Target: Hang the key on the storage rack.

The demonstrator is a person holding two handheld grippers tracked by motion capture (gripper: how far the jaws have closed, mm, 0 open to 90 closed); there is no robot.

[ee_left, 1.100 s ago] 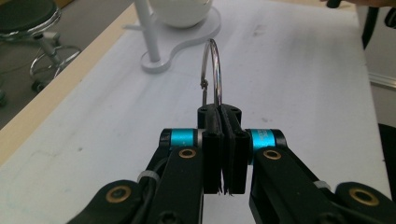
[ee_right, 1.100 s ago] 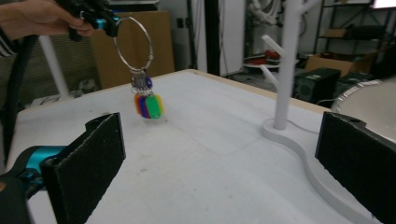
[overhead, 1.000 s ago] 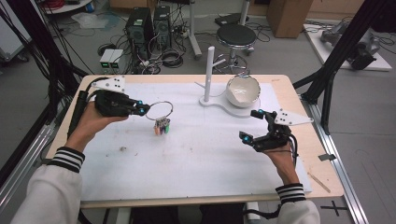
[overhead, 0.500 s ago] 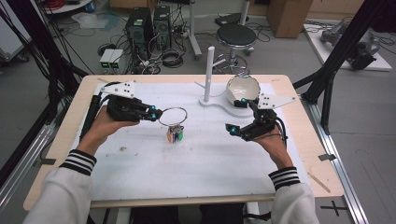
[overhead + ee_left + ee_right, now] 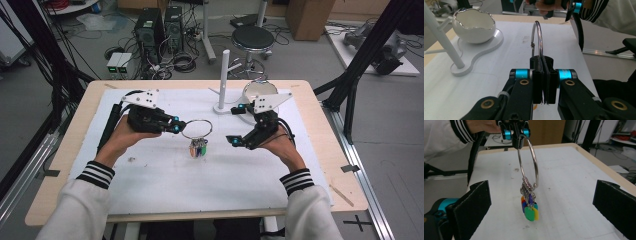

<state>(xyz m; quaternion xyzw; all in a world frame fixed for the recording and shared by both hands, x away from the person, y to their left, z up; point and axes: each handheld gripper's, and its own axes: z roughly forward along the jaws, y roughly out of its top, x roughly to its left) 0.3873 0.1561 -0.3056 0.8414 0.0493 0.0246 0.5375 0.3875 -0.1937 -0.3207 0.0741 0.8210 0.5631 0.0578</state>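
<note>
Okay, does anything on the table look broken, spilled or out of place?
The white bowl on the stand's base has a jagged, eggshell-like rim, which looks like its design rather than damage. Otherwise only faint smudges on the white mat. Nothing spilled or askew.

The high view looks forward and down from above the person's side of the table, far enough back to take in the whole top and the floor beyond. The left gripper view sits close behind its own jaws, facing level across the table toward the metal ring and the white bowl — very near. The right gripper view looks the opposite way, back at the left gripper. All three share the ring over the table's middle.
</note>
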